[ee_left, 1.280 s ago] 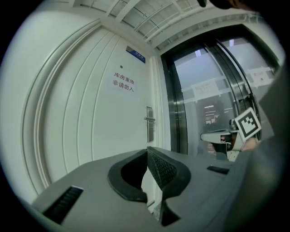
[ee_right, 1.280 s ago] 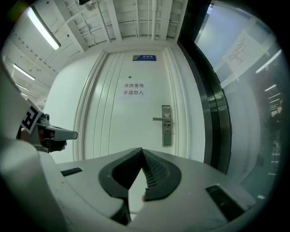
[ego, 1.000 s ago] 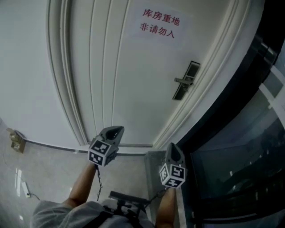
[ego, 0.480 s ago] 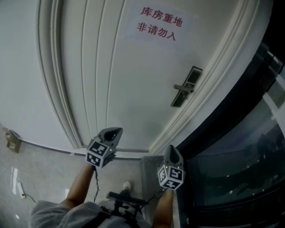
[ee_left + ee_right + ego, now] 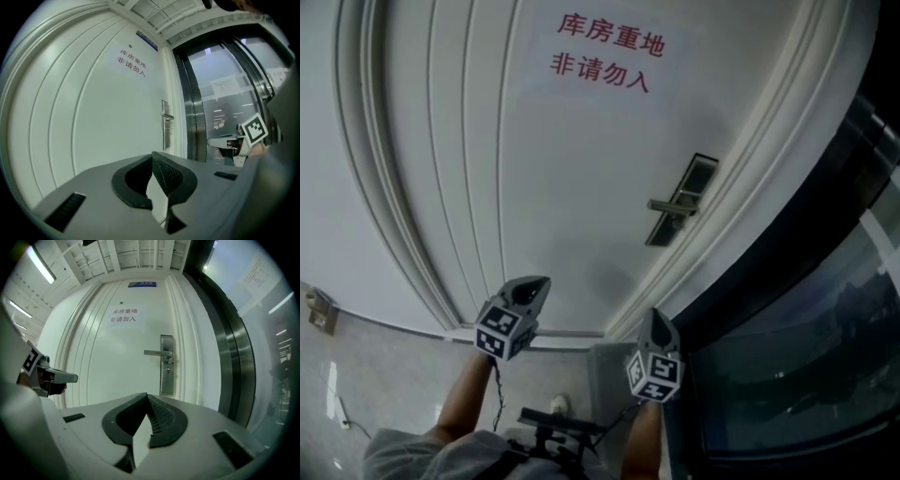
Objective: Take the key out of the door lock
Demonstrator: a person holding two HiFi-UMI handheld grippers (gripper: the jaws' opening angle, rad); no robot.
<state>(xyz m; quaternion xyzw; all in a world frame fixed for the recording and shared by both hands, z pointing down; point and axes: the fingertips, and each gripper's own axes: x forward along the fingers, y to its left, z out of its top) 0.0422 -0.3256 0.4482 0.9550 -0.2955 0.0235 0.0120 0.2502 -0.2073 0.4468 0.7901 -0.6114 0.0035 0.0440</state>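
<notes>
Lock well beyond right tongs, left tongs (both closed).

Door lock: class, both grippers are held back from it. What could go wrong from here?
1. The right gripper has its jaws together, well back from the door; unless they open first, they may only knock the lock plate.
2. The handle sticks out just above the keyhole, so a high approach could catch it.
3. The key is too small to make out, so aim may be off.

Wht wall, tile flr, glass panel rt
</notes>
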